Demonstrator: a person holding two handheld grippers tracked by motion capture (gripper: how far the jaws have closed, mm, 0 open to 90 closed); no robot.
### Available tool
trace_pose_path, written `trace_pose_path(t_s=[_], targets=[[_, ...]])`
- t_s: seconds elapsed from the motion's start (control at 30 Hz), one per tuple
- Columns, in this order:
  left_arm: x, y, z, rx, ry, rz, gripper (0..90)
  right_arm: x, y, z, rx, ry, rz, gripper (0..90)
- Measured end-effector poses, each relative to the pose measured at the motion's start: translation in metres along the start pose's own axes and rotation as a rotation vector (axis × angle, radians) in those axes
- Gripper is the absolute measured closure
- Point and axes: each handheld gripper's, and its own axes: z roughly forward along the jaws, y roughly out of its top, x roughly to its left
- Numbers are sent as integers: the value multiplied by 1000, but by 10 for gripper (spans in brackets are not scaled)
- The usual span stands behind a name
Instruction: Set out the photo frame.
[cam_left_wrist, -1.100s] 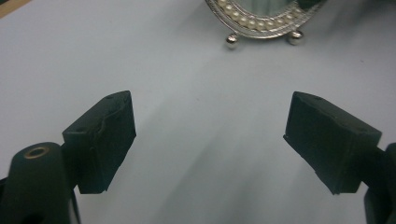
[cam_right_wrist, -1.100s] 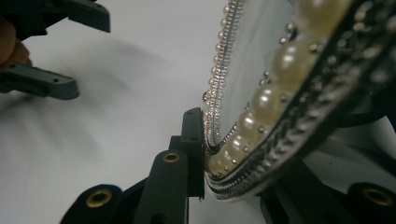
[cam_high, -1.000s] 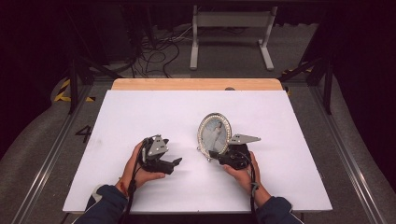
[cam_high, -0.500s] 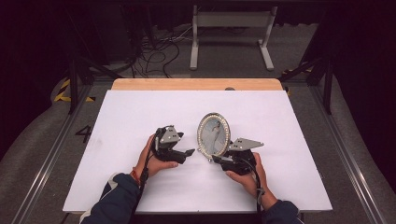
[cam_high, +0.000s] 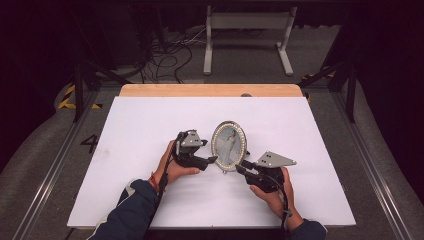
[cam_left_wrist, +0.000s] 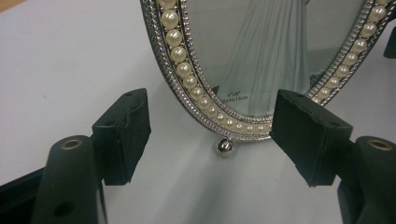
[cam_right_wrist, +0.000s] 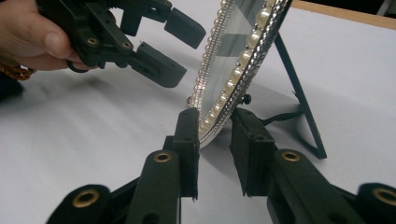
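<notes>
High view: we see an oval picture frame (cam_high: 229, 145) standing just below the centre of the picture, on the white table sheet (cam_high: 150, 120). The left gripper (cam_high: 214, 160) comes to it from the left, the right gripper (cam_high: 240, 167) from the lower right. At this size we cannot make out whether either one touches the rim; each hand covers its gripper's body, and the sleeves are cut off by the bottom edge.

Left gripper view: the picture frame (cam_left_wrist: 261, 60) occupies the upper centre, and its top and right side are cut off by the picture's edges. We see a band of pearls, a beaded silver rim and a small ball foot (cam_left_wrist: 224, 147) on the sheet. The jaws have just been closing, yet they stand open. The left pad (cam_left_wrist: 122, 135) is clear of the rim. The right pad (cam_left_wrist: 310, 135) overlaps the lower rim and hides part of it, so we cannot tell whether it touches.

Right gripper view: the right gripper (cam_right_wrist: 215, 140) has its jaws, which have just been closing, narrowly set on either side of the frame's lower edge (cam_right_wrist: 212, 126). The near pad lies against the pearl side; the far pad's contact with the back is hidden. A black easel stand (cam_right_wrist: 299, 100) props the frame at the right. At upper left the left gripper (cam_right_wrist: 180, 49) shows with jaws apart, its hand (cam_right_wrist: 32, 35) cut off by the edge.
</notes>
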Motion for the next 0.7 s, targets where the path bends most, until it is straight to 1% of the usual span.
trace_pose_path(t_s=[0.07, 0.1, 0.2, 0.23, 0.3, 0.43, 0.5, 0.57, 0.63, 0.7], targets=[[2, 1, 3, -6, -22, -19, 305, -1, 0, -2, -11, 2, 3, 751], [2, 2, 4, -10, -32, -19, 316, -2, 1, -5, -19, -7, 13, 751], [2, 4, 6, -9, -32, -9, 333, -1, 0, -5, -25, -12, 21, 754], [3, 3, 6, -10, -38, -17, 335, 0, 0, -4, -28, -20, 19, 755], [3, 3, 8, -14, -58, -29, 369, 0, 0, -4, -30, -23, 21, 758], [3, 4, 9, -8, -60, -20, 369, 0, -1, -6, -40, -38, 33, 775], [4, 3, 9, -13, -66, -31, 383, 0, 0, -8, -57, -55, 40, 757], [4, 3, 9, -14, -66, -34, 387, -1, 0, -8, -60, -57, 43, 756], [3, 3, 8, -9, -71, -28, 418, 0, -1, -7, -65, -65, 47, 756], [2, 3, 8, 1, -73, -15, 428, -1, 0, -7, -65, -66, 50, 757]])
